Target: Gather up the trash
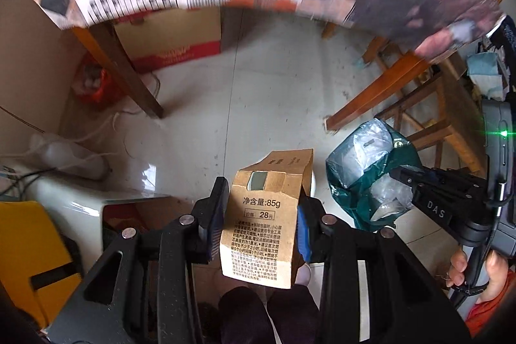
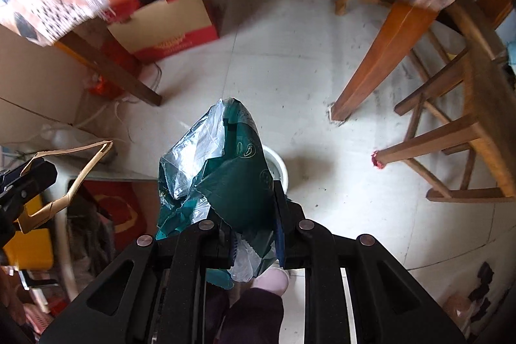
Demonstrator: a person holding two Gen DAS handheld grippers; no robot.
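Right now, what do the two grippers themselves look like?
Both are matte black with cut-out linkage arms and silver round pivot pins. The left gripper has blue finger pads. The right gripper carries white DAS lettering, a green light and a thin cable.

Below my tongs I see a pale tiled floor (image 1: 274, 79). Ahead stand wooden table legs (image 2: 380, 60) and a cardboard box (image 1: 174, 41); right, a wooden stool (image 2: 458, 131).
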